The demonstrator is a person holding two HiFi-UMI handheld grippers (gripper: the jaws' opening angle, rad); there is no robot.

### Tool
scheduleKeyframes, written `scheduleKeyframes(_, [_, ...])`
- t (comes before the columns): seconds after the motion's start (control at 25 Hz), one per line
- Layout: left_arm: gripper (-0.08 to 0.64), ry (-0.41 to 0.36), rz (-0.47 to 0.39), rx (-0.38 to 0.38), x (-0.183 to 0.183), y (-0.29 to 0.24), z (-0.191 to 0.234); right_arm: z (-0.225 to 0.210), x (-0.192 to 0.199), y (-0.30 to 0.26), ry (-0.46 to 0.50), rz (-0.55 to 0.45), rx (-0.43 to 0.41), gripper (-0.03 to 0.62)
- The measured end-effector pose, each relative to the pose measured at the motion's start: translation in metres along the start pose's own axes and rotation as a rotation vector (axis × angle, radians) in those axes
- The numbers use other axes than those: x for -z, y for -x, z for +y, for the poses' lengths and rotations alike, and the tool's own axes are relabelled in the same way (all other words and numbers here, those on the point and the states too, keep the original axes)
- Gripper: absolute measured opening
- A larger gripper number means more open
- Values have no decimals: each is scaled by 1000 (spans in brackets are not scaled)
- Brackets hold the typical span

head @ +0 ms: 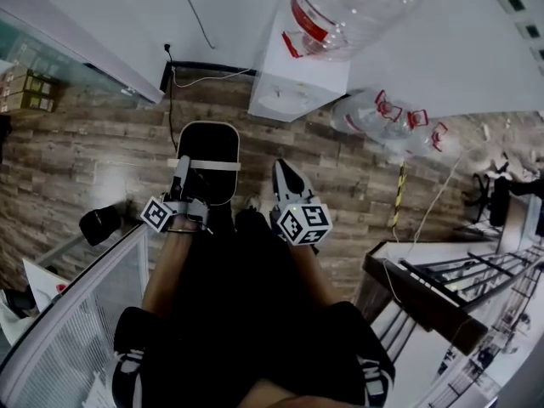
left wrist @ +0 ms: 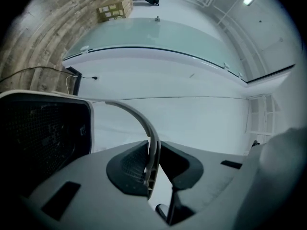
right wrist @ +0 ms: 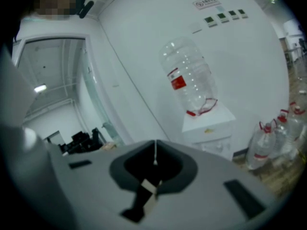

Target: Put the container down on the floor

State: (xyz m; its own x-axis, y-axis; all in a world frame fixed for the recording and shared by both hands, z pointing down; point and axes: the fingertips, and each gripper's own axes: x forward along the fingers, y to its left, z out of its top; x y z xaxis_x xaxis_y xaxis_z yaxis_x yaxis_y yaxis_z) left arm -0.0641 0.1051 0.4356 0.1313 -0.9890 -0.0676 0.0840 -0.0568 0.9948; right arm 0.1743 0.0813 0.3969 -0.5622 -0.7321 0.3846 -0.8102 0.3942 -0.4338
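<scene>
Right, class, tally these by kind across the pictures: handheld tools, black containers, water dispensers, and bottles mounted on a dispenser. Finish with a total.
Tools: 2 (left tool, right tool)
Black container: 1
Water dispenser: 1
Bottle mounted on the dispenser: 1
Total: 5

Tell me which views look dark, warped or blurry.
Head view: dim, the dark container and clothing lose detail, with glare on the floor. Left gripper view: fisheye bends the wall lines, but the handle is sharp. Right gripper view: soft overall, and the water bottle is slightly blurred.
</scene>
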Motion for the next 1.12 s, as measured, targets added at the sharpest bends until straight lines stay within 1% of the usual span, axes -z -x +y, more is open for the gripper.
scheduleKeyframes(0.2, [87,17,53,-54,-23,-39,25,4,2,-48,-9,45,50,34])
scheduleKeyframes(0.36, [87,21,89,-66,-42,-75,46,0,4,-92,-7,80,88,34])
scheduleKeyframes(0.48, [87,12,119,-73,-58,-105,67,-4,3,-125,-17,95,109,34])
scheduleKeyframes(0.68, [87,-8,159,-122,-77,-143,100,-14,9,-171,-21,116,134,34])
scheduleKeyframes(0.8, [87,-20,158,-138,-82,-162,120,-26,12,-192,-20,144,139,34])
scheduleKeyframes(0.96, [87,-31,137,-143,-93,-187,155,-38,19,-220,-23,175,107,34])
scheduleKeyframes(1.12, [87,-19,109,-169,-86,-212,194,-66,30,-243,-13,231,81,34])
